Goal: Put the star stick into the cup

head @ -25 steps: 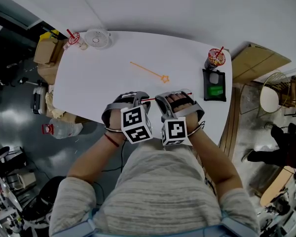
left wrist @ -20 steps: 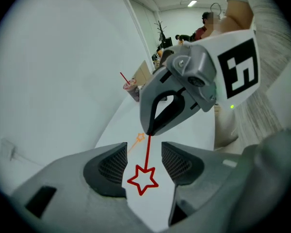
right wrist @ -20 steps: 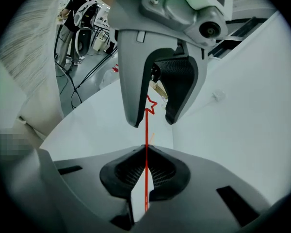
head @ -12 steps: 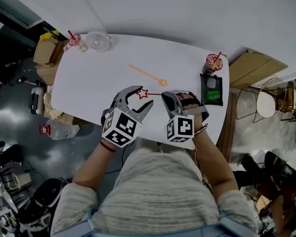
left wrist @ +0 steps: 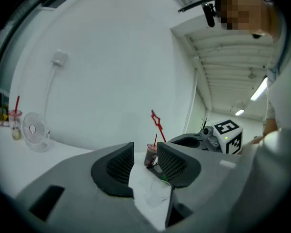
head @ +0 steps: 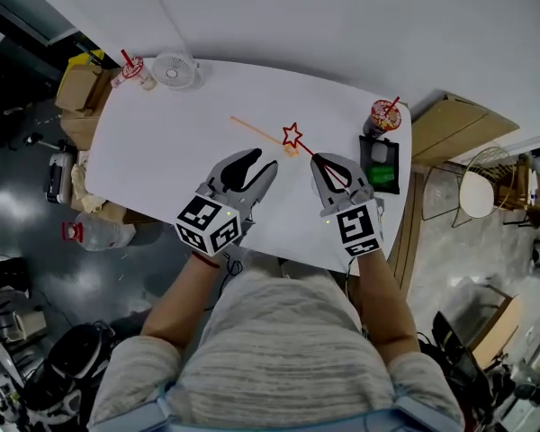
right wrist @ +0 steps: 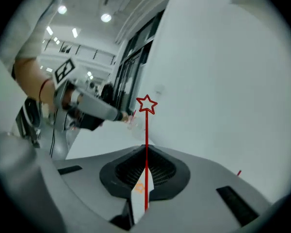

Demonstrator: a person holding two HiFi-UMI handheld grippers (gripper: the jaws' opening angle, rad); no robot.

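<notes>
My right gripper is shut on the shaft of a thin red star stick, whose star points up and away from me. The left gripper hovers over the white table beside it with nothing between its jaws, which are closing. A red patterned cup holding a red stick stands at the table's far right corner; it also shows just beyond the left jaws. An orange star stick lies flat on the table under the red star.
A small white fan and a second cup with a red straw stand at the far left corner. A black tray with a green object lies right of my right gripper. Boxes and a chair surround the table.
The left gripper let go of the red stick, opened and drew apart to the left. The right gripper carried the stick forward over the table, its star now above the orange stick.
</notes>
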